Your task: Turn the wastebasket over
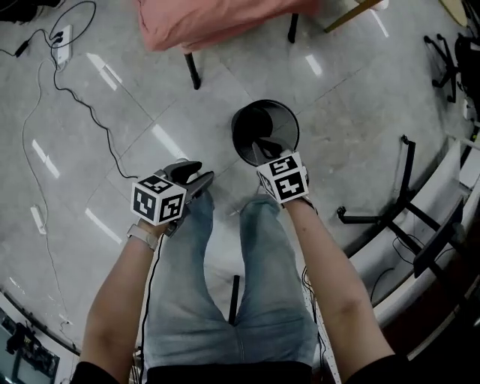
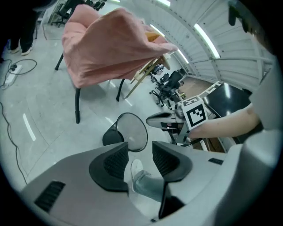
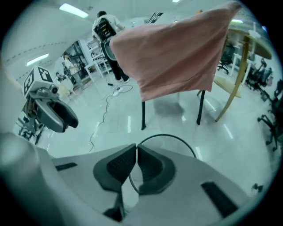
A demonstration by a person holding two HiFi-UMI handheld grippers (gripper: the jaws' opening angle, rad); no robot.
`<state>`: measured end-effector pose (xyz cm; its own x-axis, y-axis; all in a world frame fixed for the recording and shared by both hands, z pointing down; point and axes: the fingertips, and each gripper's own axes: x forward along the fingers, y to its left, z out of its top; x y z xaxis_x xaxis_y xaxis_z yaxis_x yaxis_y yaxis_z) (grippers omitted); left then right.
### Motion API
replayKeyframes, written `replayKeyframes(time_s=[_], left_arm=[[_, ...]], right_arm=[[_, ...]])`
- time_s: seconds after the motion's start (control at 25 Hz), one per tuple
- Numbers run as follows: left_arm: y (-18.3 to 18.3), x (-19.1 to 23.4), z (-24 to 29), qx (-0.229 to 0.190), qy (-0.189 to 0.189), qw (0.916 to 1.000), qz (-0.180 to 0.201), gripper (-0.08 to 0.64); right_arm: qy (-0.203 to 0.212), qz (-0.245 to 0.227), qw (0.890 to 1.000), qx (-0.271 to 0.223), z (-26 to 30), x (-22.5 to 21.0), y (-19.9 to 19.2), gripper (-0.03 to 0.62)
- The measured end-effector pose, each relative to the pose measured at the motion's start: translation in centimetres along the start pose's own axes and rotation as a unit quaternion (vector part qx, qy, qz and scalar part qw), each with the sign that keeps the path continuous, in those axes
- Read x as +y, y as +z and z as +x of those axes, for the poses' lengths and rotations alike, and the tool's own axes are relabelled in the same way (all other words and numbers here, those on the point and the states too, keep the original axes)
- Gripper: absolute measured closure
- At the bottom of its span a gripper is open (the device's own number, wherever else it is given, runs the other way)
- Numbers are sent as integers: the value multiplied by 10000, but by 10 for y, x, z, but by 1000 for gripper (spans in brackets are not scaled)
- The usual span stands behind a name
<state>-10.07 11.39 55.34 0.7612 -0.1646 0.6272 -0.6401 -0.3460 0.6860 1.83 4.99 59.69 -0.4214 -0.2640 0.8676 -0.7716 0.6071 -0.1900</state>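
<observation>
The black mesh wastebasket stands on the grey floor just ahead of the person's feet, mouth up and slightly toward me. My right gripper reaches down onto its near rim. In the right gripper view the thin rim runs in between the pads, and the right gripper is shut on it. The left gripper view shows the wastebasket with the right gripper at the mouth's edge. My left gripper hangs to the basket's left, apart from it. That left gripper stands open with nothing between its fingers.
A chair draped in pink cloth stands beyond the basket on black legs. Cables and a power strip lie at the left. A black metal stand is at the right. The person's jeans-clad legs are directly below.
</observation>
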Motion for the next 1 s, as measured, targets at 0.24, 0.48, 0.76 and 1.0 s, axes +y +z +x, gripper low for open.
replayKeyframes(time_s=[0.24,0.48,0.76,1.0], left_arm=[[75,-78,-41,-610,150,9967,517,493],[152,-187,-104,-1419,208,9840,1058,545],[229,-280,-173,-2250,64,9628,1497,546],[276,-363,-215,-2601,-61,9419,2123,546]], right_arm=[[520,548,9887,-1292,-124,15,61,581],[505,759,9704,-2236,-260,30,114,582],[438,850,9437,-3168,-382,41,181,582],[344,527,9227,-3803,-480,48,238,583]])
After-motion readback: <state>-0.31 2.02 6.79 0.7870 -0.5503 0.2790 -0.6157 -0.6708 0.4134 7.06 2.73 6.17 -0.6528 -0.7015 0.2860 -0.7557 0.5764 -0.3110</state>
